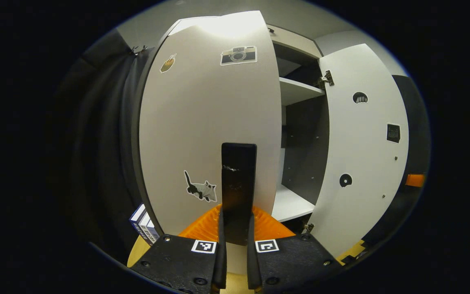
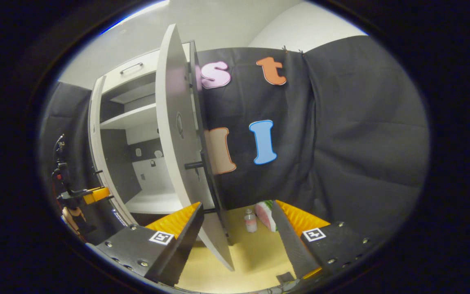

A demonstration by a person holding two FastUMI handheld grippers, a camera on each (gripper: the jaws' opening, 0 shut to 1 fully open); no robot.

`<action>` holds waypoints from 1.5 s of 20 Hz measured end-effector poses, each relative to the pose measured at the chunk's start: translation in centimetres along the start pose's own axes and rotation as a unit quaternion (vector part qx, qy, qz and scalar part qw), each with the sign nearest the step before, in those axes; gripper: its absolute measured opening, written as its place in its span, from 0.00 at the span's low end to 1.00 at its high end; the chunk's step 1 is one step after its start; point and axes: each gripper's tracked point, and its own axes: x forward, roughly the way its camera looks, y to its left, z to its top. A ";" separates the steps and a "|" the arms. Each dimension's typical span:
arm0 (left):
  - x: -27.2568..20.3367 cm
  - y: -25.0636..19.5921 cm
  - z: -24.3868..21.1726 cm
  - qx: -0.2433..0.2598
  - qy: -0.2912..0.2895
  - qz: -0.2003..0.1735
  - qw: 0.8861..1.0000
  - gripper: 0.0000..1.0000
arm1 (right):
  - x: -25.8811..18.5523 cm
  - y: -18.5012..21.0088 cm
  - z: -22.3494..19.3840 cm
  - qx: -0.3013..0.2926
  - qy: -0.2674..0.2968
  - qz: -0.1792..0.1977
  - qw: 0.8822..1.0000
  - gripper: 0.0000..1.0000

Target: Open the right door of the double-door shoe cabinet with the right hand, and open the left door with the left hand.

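My left gripper (image 1: 237, 245) is clamped on the white left door's (image 1: 206, 122) dark bar handle (image 1: 238, 183); I'd pull outward along the hinge arc. Right gripper (image 2: 235, 228) gapes beside the swung-out right door (image 2: 174, 134)

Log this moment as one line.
right door: open | left door: ajar | left gripper: shut on handle | right gripper: open

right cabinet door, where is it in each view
Left gripper view: the right cabinet door stands swung open at right, inner face toward the camera.
Right gripper view: it is left of centre, seen almost edge-on above the right tool.
Shared landmark: the upper shelf inside the cabinet.
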 end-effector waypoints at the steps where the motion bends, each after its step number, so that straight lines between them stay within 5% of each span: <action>1: -0.2 0.0 0.0 0.000 0.000 -0.001 1.000 0.21 | 0.1 0.0 0.0 0.002 0.000 0.001 1.000 0.99; 13: -2.5 1.1 -0.5 0.004 0.010 -0.026 1.000 0.20 | 1.3 -0.3 -0.3 0.018 0.002 0.002 1.000 1.00; 30: -4.1 2.5 -0.7 0.002 0.011 0.000 1.000 0.20 | 2.7 -2.2 -1.1 0.037 0.008 0.002 0.999 0.99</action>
